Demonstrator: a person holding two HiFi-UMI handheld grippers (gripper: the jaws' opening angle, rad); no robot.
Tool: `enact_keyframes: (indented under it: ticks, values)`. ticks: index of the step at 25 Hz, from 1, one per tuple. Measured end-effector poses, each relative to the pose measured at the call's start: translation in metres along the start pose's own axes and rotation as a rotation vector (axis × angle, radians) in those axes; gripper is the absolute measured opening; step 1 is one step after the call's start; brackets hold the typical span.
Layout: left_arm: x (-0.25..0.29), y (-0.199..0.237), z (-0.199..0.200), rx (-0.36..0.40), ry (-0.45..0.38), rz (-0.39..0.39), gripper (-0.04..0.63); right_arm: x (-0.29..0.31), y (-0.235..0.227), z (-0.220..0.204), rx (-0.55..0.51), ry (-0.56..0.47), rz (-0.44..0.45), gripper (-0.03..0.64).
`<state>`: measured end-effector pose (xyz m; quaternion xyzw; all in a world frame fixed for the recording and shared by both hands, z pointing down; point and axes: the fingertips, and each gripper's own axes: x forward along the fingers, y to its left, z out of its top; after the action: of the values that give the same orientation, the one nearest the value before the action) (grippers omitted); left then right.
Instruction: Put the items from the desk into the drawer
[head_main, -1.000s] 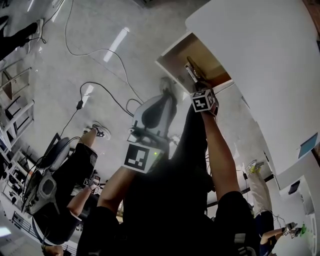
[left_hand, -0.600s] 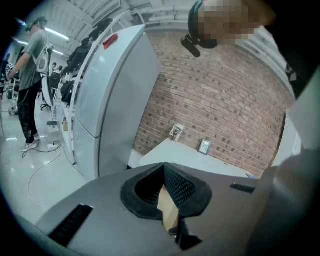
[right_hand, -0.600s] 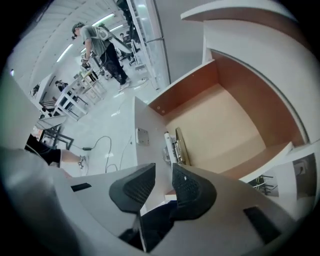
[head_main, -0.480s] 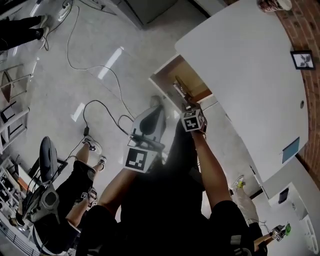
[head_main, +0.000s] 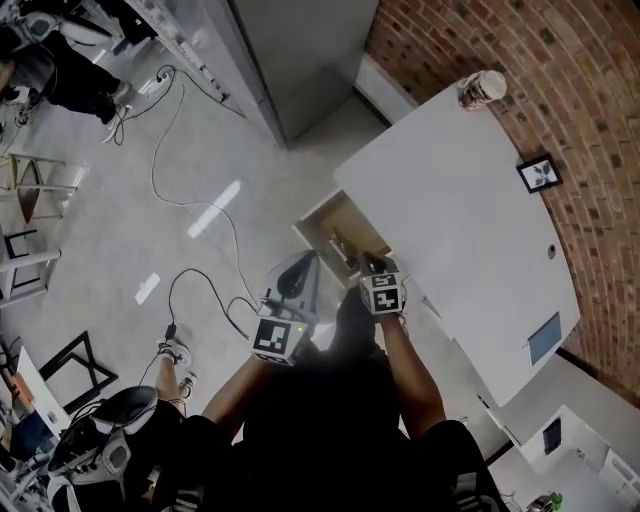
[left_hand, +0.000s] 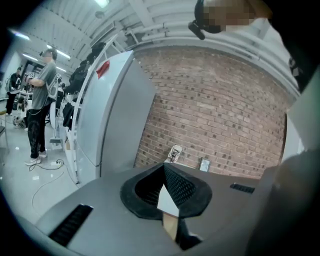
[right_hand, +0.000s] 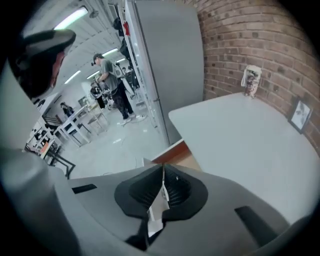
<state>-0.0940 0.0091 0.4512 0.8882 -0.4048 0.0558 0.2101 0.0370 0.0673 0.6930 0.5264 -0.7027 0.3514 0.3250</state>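
Now right claw (head_main: 372, 263) closed, tilted toward drawer (head_main: 318, 212)

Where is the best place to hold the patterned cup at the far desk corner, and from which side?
Grip the patterned cup across its side wall near mid-height, coming level from the open desk side, not from the brick wall. It stands upright and round, close to the wall, with bare desk in front.
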Motion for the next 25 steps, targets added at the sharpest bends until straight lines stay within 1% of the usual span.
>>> enact_keyframes:
  ticks: [4, 8, 14, 17, 21, 25]
  values:
    - [0.002, -0.001, 0.027, 0.020, -0.059, 0.021, -0.003, -0.038, -0.014, 0.053, 0.006, -0.130, -0.005, 0.004]
    - [-0.003, -0.004, 0.056, 0.042, -0.107, 0.041, -0.003, -0.084, -0.021, 0.097, 0.021, -0.258, -0.012, 0.002]
    - [-0.012, -0.020, 0.086, 0.050, -0.165, 0.037, -0.003, -0.166, -0.019, 0.159, 0.014, -0.471, -0.008, 0.002]
    - [-0.017, -0.029, 0.091, 0.047, -0.177, 0.040, -0.002, -0.202, -0.013, 0.175, -0.007, -0.550, 0.005, 0.002]
    - [-0.025, -0.035, 0.092, 0.043, -0.179, 0.055, -0.003, -0.242, 0.005, 0.185, -0.043, -0.629, 0.017, 0.002]
    - [-0.028, -0.039, 0.091, 0.046, -0.183, 0.066, -0.003, -0.267, 0.021, 0.185, -0.077, -0.678, 0.017, 0.002]
